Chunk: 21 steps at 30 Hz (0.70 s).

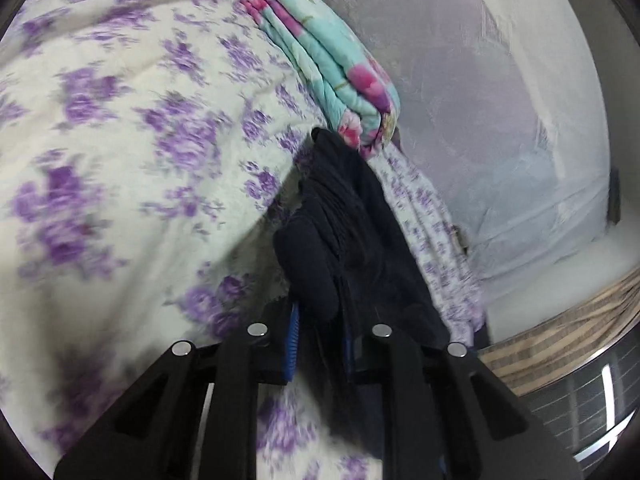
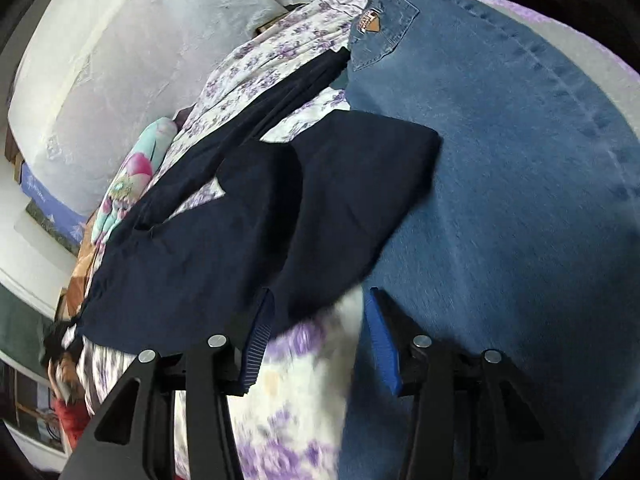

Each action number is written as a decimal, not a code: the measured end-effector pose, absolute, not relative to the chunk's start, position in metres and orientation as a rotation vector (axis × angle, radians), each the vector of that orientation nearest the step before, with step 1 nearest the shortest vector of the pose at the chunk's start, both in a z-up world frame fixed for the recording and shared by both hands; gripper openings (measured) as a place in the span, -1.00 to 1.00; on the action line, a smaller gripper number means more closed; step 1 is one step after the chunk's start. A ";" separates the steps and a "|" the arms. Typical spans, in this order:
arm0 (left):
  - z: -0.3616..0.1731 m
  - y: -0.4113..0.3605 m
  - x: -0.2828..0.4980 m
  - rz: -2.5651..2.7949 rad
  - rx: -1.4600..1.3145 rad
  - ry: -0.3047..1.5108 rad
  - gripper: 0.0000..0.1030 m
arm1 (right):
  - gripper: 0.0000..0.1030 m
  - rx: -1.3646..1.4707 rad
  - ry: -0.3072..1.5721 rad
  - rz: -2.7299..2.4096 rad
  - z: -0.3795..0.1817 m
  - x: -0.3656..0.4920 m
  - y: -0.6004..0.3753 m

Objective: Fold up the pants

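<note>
Dark navy pants lie spread on a bed sheet with purple flowers, one leg end folded over blue jeans. My left gripper is shut on a bunched part of the navy pants and holds it up above the sheet. My right gripper is open; its left blue pad sits right at the hem of the navy pants, its right pad by the jeans' edge. Nothing is between its fingers.
A folded turquoise and pink floral quilt lies at the bed's far edge, also in the right wrist view. A pale wall and a white netted surface stand beyond. A striped cloth lies low right.
</note>
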<state>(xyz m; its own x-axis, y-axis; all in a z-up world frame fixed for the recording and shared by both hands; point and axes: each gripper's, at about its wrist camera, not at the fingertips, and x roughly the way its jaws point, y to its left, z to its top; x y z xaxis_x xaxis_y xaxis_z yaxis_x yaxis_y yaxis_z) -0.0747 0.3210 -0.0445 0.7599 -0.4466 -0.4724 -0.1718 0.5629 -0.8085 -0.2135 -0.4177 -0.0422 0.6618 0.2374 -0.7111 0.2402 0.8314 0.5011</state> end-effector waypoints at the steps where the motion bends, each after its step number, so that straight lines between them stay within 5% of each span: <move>1: -0.041 0.324 -0.080 -0.171 -0.972 0.710 -0.70 | -0.10 0.628 0.857 0.006 -0.046 -0.202 -0.419; 5: -0.045 0.332 -0.093 -0.119 -0.951 0.707 -0.71 | -0.79 0.744 0.791 -0.009 -0.057 -0.181 -0.442; 9: -0.061 0.343 -0.106 -0.104 -1.030 0.719 -0.74 | -0.83 0.686 0.713 0.023 -0.031 -0.220 -0.442; 13: -0.070 0.336 -0.112 -0.071 -0.946 0.777 -0.72 | -0.84 0.601 0.860 0.048 -0.050 -0.239 -0.442; 21: -0.036 0.338 -0.151 0.043 -0.736 0.756 -0.77 | -0.46 0.389 0.624 -0.289 0.034 -0.268 -0.461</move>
<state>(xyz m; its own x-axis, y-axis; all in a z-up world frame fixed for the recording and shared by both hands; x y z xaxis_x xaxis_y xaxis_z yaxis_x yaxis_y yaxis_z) -0.1511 0.3381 -0.0363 0.7391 -0.2175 -0.6375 -0.2887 0.7528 -0.5915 -0.2681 -0.4607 0.0340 0.7758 -0.1449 -0.6142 0.3749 0.8887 0.2639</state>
